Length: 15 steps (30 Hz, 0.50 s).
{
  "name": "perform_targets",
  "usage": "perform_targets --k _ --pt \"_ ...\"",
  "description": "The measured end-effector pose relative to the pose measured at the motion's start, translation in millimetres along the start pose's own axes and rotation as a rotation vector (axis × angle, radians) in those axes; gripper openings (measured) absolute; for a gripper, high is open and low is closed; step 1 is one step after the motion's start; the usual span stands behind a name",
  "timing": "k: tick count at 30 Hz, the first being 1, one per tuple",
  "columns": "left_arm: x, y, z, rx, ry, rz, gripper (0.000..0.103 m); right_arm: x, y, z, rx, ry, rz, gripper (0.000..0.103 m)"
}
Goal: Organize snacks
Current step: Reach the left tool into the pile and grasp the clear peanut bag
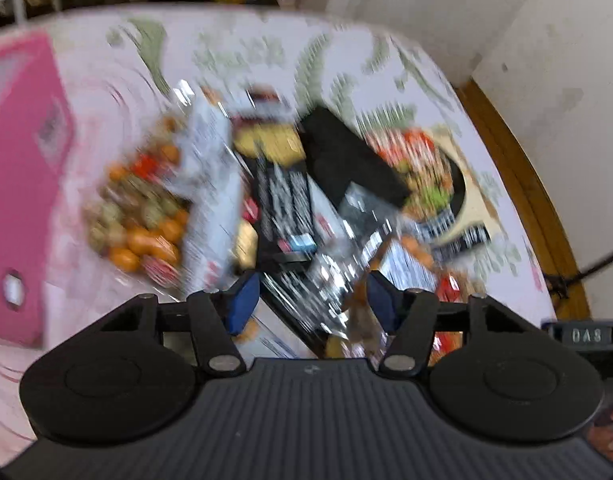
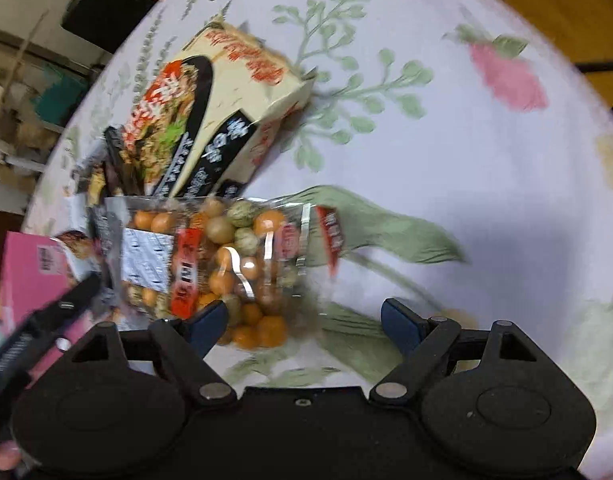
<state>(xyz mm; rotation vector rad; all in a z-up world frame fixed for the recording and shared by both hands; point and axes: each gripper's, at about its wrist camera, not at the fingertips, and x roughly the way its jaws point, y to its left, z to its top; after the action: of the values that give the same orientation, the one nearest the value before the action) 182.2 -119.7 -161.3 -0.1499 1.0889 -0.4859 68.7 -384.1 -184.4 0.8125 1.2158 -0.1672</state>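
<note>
Currently the task stands at its start: no snack is sorted. A loose heap of packets lies on the white cloth-covered table with green leaf print point(image 2: 486, 168), and neither tool holds anything.

The left gripper point(image 1: 312, 294) hangs over the middle of the heap with its blue-padded jaws about half apart. A crinkled silver-and-black foil packet point(image 1: 338, 264) lies below the gap, but the blur hides whether the pads touch it; no grip is visible. The right gripper point(image 2: 304, 320) has its jaws wide apart and empty. Its left pad stands just beside the near corner of a clear plastic bag of orange and green coated nuts point(image 2: 226, 260); the gap itself is over bare cloth.

Remaining work, as a judgement: every packet has yet to be lifted and placed.

Surroundings:
- A cream cardboard box printed with a noodle dish point(image 2: 210, 108) leans on the far side of the nut bag and overlaps a black wrapper point(image 2: 118, 164).
- A flat pink carton point(image 1: 22, 184) lies at the left edge of the table and may serve as the receptacle; this cannot be confirmed.
- Overlapping packets obstruct a clean single pick.
- Both views are motion-blurred.
</note>
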Motion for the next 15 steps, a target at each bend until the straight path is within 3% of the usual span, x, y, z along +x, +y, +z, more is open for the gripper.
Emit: perform_targets --k 4,6,11,12,15 --pt "12 -2 -6 -0.014 0.017 -0.071 0.058 2 16 -7 -0.055 -0.056 0.072 0.069" --pt "11 -6 -9 0.010 0.003 -0.092 0.048 1 24 -7 -0.088 -0.068 0.073 0.067" --pt "16 -3 -4 -0.001 0.063 -0.144 0.044 7 13 0 -0.044 -0.070 0.106 0.068" --pt "17 -4 -4 -0.009 0.074 -0.154 0.042 9 12 0 -0.037 -0.070 0.112 0.073" --pt "14 -11 -7 0.015 0.079 -0.131 0.041 14 14 -2 -0.038 -0.085 0.113 0.076"
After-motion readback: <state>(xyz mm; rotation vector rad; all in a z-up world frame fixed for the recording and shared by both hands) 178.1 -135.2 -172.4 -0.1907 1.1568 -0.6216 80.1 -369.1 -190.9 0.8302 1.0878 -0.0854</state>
